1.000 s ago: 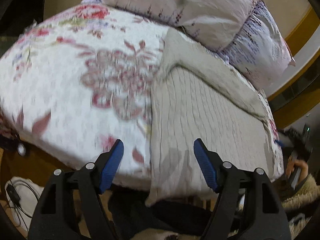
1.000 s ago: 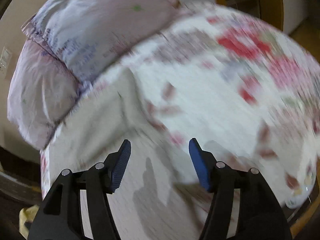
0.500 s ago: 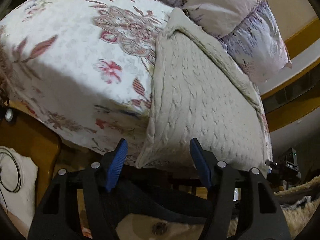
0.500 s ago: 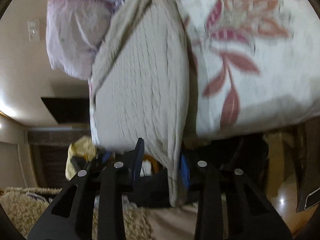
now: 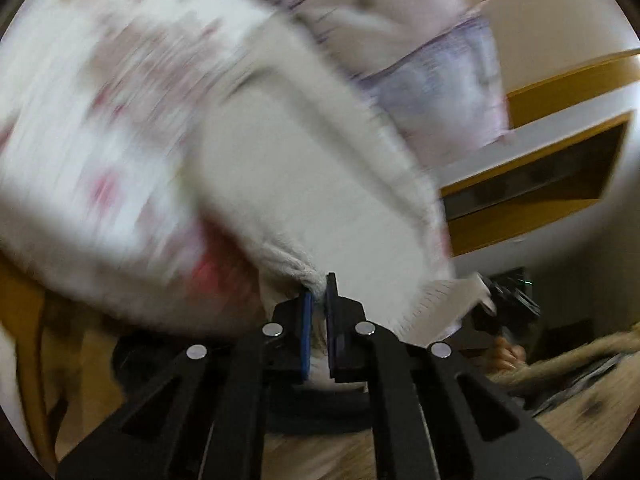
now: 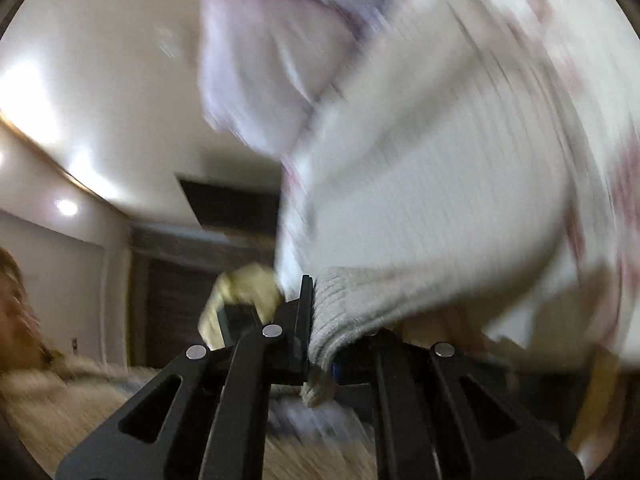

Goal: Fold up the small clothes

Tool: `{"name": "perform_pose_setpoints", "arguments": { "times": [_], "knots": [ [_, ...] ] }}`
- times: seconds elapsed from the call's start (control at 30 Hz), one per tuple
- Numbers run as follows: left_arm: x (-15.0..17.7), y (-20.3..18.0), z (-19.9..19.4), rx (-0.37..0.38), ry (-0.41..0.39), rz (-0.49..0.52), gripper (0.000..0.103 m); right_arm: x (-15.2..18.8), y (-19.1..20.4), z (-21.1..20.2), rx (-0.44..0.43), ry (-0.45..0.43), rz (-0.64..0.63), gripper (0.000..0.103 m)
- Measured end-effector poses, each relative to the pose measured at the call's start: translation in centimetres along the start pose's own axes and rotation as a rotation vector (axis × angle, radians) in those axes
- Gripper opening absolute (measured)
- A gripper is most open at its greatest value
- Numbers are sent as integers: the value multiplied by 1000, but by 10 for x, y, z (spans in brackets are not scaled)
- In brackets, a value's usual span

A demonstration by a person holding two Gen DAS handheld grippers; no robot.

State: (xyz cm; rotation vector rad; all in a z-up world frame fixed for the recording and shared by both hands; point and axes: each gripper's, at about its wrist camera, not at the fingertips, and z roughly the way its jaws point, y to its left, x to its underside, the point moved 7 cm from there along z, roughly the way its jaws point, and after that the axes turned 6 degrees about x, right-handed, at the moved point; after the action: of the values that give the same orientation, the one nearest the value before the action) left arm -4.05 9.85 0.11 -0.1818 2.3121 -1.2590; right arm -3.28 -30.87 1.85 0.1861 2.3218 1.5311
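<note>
A cream cable-knit sweater (image 5: pixel 304 184) lies on a floral bedspread (image 5: pixel 100 140), its near hem hanging over the bed's edge. My left gripper (image 5: pixel 318 292) is shut on one corner of that hem. My right gripper (image 6: pixel 316 304) is shut on the ribbed hem at the other corner of the sweater (image 6: pixel 432 200). Both views are motion-blurred. The far end of the sweater reaches the pillows.
Two pale patterned pillows (image 5: pixel 420 52) lie at the head of the bed, and they show in the right wrist view (image 6: pixel 272 60) too. A wooden headboard frame (image 5: pixel 560 88) stands to the right. A shaggy rug (image 6: pixel 60 400) and a yellowish object (image 6: pixel 240 292) lie on the floor.
Both grippers were open above the sweater, came down to the bed's near edge and have shut on the sweater's hem, one at each corner. Both views now swing.
</note>
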Motion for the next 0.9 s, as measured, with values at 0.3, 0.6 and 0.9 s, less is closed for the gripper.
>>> {"name": "perform_pose_setpoints", "arguments": {
  "times": [0.3, 0.6, 0.9],
  "knots": [
    [-225, -7, 62, -80, -254, 7, 31, -182, -9, 42, 157, -325, 65, 47],
    [-210, 59, 80, -199, -68, -112, 79, -167, -49, 46, 295, -311, 121, 86],
    [-187, 75, 118, -182, -15, -222, 17, -175, -50, 48, 267, -288, 128, 86]
  ]
}}
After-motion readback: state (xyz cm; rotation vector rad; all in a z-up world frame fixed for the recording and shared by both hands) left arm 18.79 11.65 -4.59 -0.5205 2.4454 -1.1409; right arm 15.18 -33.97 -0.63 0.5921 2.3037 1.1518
